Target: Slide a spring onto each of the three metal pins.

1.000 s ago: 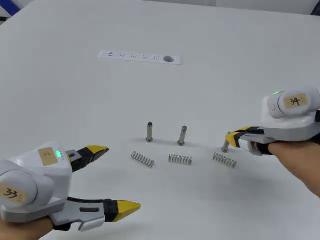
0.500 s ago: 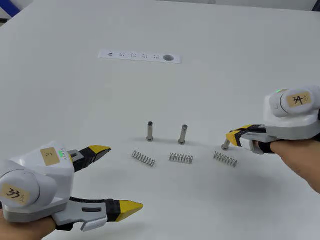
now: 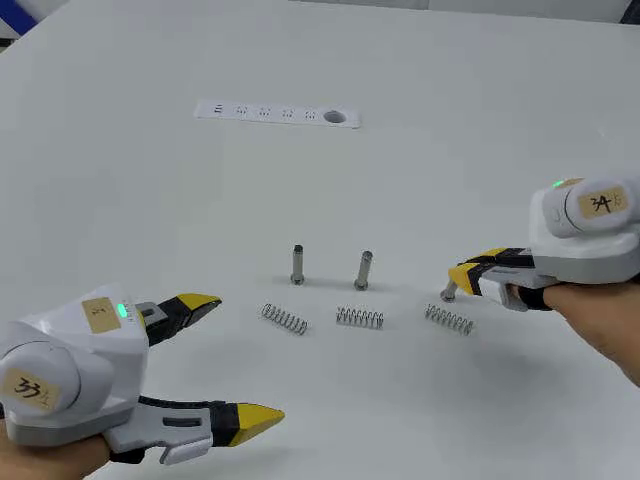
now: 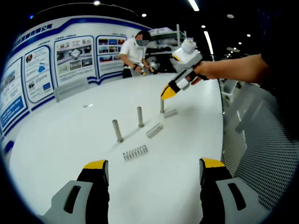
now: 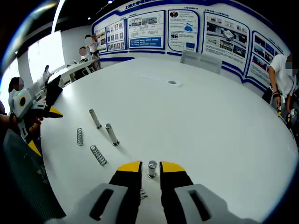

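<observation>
A broad white desk (image 3: pixel 420 60) carries the work. The left gripper (image 3: pixel 245 355), white-bodied with black, yellow-tipped jaws, hovers low at the near-left corner of the head view, its jaws spread wide and holding nothing. The right gripper (image 3: pixel 458 280), of the same make, reaches in from the right with its jaws drawn narrow on either side of the right-hand silver metal pin (image 3: pixel 449 293). The right gripper view shows the pin's cap between the yellow tips, but whether they actually pinch it cannot be told. A long white socket strip (image 3: pixel 277 113) lies flush in the desk farther back. The left-hand silver metal pin (image 3: pixel 297 264) and the middle silver metal pin (image 3: pixel 364 270) stand upright and bare. 3 small coiled steel springs lie flat in a row just in front of the pins: the left spring (image 3: pixel 284 318), the middle spring (image 3: pixel 359 318) and the right spring (image 3: pixel 448 319), none on a pin.
</observation>
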A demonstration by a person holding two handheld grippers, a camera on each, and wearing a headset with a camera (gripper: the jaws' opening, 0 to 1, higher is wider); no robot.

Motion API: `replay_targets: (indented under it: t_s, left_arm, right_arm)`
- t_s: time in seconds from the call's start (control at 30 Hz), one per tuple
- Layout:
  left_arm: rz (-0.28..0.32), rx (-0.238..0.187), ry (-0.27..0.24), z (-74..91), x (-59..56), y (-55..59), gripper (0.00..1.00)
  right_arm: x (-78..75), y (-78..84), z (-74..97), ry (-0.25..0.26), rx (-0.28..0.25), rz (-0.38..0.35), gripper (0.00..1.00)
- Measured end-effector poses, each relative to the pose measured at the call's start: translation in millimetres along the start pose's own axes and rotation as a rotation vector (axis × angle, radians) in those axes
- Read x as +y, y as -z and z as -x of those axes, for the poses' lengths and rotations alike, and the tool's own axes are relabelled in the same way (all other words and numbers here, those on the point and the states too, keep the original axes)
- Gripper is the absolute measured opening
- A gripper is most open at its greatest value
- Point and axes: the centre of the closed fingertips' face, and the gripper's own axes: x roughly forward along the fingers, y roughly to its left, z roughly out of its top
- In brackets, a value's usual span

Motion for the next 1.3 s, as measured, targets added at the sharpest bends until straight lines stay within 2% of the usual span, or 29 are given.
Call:
replay_targets:
  t_s: [0.3,0.57,0.87,1.1,1.3]
  left_arm:
    - [-0.015,0.007,0.012,-3.1,3.8,-0.4,0.80]
    - [-0.046,0.038,0.046,-11.2,8.8,3.3,0.77]
    - [-0.115,0.085,0.105,-25.5,20.2,7.0,0.64]
    - [-0.163,0.119,0.163,-36.5,20.0,8.3,0.54]
    - [-0.198,0.137,0.198,-45.0,19.5,7.2,0.51]
  right_arm:
    - [-1.8,0.3,8.8,0.010,-0.014,-0.005,0.17]
    - [-2.9,8.0,17.3,0.016,-0.019,-0.023,0.18]
    - [-2.9,12.8,26.2,0.023,-0.029,-0.042,0.18]
    - [-3.1,14.0,30.9,0.033,-0.032,-0.045,0.18]
    - [0.7,14.9,32.9,0.033,-0.034,-0.046,0.18]
